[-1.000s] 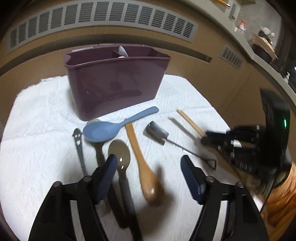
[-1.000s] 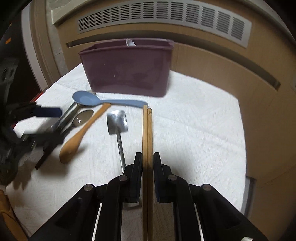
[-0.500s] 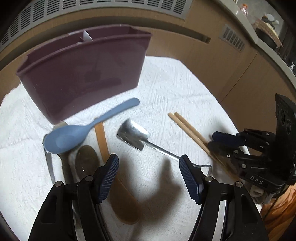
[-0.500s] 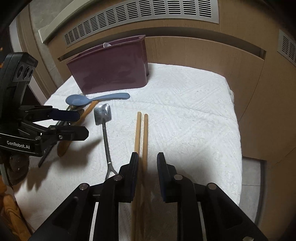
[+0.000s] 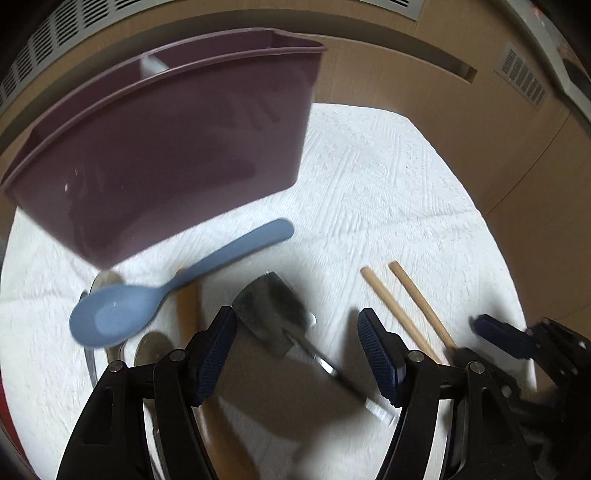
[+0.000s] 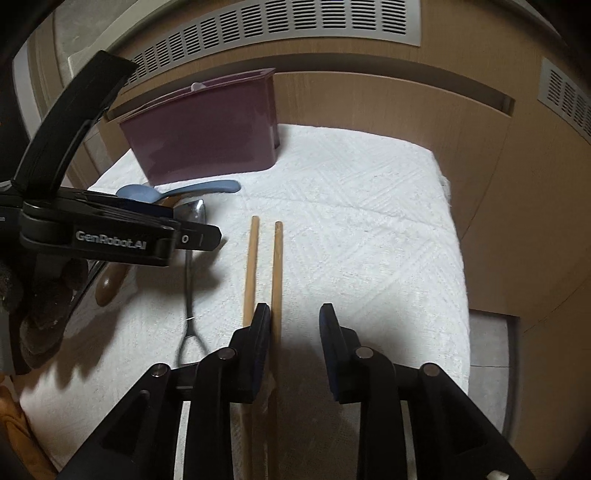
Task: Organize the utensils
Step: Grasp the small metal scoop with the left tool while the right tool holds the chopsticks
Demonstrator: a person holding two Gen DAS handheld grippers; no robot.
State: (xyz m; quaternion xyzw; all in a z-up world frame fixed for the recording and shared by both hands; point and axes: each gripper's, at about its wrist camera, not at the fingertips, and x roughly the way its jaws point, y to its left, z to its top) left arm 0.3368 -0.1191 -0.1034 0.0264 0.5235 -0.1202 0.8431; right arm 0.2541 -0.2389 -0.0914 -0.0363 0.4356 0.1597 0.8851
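Note:
My left gripper (image 5: 297,349) is open, low over a metal scoop (image 5: 275,319) whose thin handle runs back between my fingers. A blue spoon (image 5: 147,299), a wooden spoon (image 5: 186,306) and dark metal spoons (image 5: 151,347) lie to its left. A maroon utensil caddy (image 5: 166,147) stands behind them. My right gripper (image 6: 295,347) is open on the white towel (image 6: 369,229). Two wooden chopsticks (image 6: 275,266) lie loose beside and under its left finger (image 6: 260,343). The chopsticks also show in the left wrist view (image 5: 406,306). The left gripper shows in the right wrist view (image 6: 199,236).
Wooden cabinet fronts with grey vent grilles (image 6: 277,33) stand behind the towel. The towel's right edge (image 6: 454,258) drops to a wooden side panel. A white utensil tip (image 6: 197,86) sticks out of the caddy.
My right gripper has opened and let go of the chopsticks, which now lie apart on the towel. My left gripper has moved forward and down over the metal scoop.

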